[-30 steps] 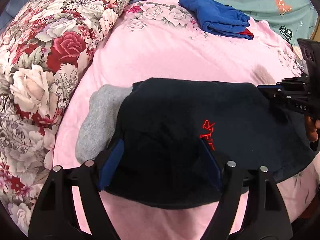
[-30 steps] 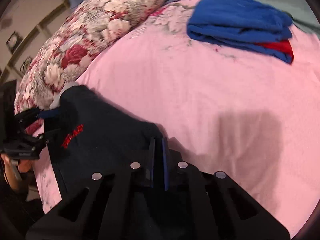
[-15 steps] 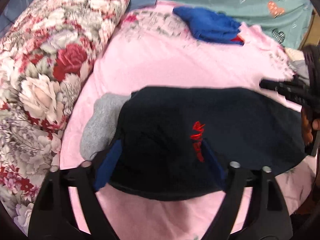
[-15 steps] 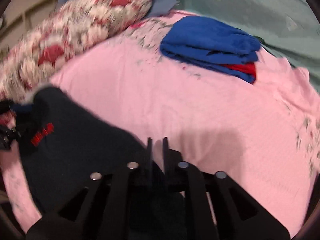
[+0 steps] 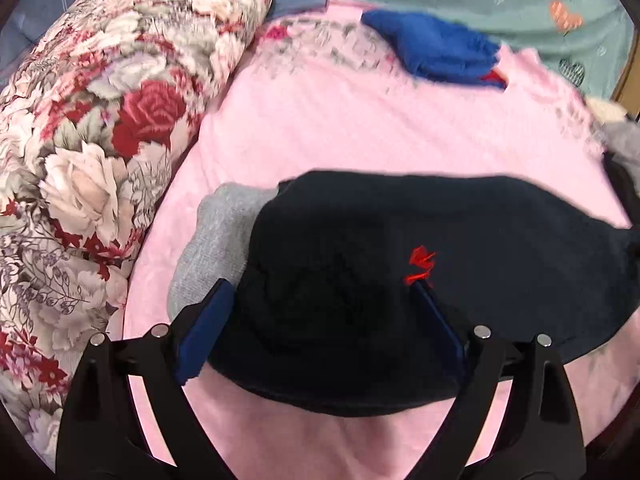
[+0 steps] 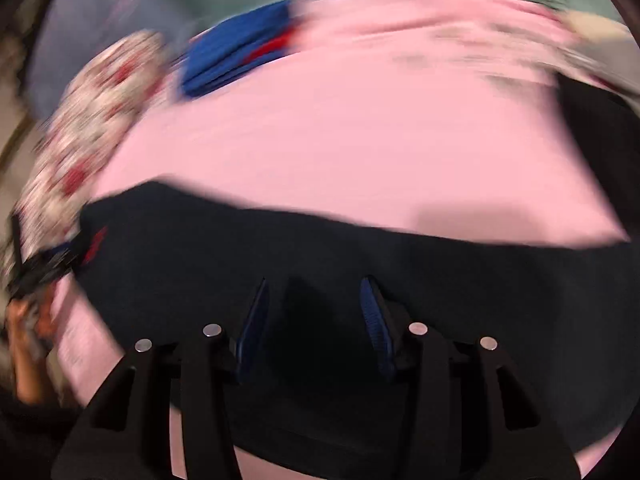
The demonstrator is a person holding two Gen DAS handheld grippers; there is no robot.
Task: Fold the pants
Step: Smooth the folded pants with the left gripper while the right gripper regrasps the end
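Dark pants (image 5: 400, 280) lie flat on the pink blanket (image 5: 340, 128); left gripper (image 5: 320, 292) spread wide over them, right gripper (image 6: 314, 296) spread too, blue clothes (image 5: 436, 50) beyond the pants.

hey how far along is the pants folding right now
Done: the dark pants lie folded into a compact shape on the pink blanket. In hand: nothing; the left gripper and right gripper are open over them. Left: possibly another fold or tidying.

Pants (image 5: 400, 288) on blanket (image 5: 360, 128), seemingly flat
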